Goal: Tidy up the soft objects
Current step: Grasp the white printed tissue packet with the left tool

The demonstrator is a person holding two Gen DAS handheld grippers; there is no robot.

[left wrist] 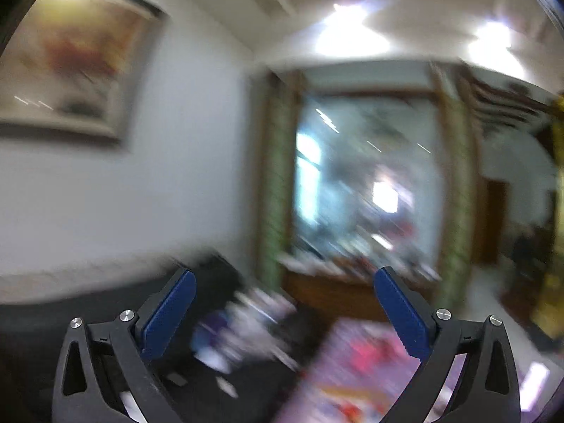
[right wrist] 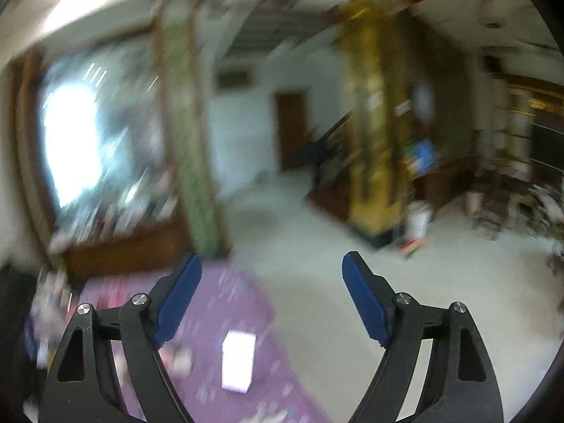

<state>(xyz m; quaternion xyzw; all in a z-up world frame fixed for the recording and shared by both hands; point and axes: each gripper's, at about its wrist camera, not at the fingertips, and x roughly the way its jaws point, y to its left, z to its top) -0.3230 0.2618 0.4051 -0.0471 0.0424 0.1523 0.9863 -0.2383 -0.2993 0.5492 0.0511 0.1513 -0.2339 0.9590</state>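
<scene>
Both views are smeared by motion. My left gripper [left wrist: 284,276] is open, its blue pads wide apart with nothing between them; it points level across the room. Below it lies a blurred white and blue soft bundle [left wrist: 243,328] on a dark surface, beside a purple patterned mat [left wrist: 356,363]. My right gripper [right wrist: 272,261] is also open and empty, raised above the same purple mat [right wrist: 225,303]. A pale lilac folded item [right wrist: 238,359] lies on that mat, well below the right fingers. A blurred white bundle [right wrist: 53,303] sits at the mat's left edge.
A framed picture [left wrist: 70,56] hangs on the white wall at left. A glass-fronted wooden cabinet [left wrist: 363,183] stands ahead, flanked by green columns. A gold column [right wrist: 370,141] and a brown door [right wrist: 290,127] stand further back. Pale floor [right wrist: 352,225] spreads to the right, with clutter at far right.
</scene>
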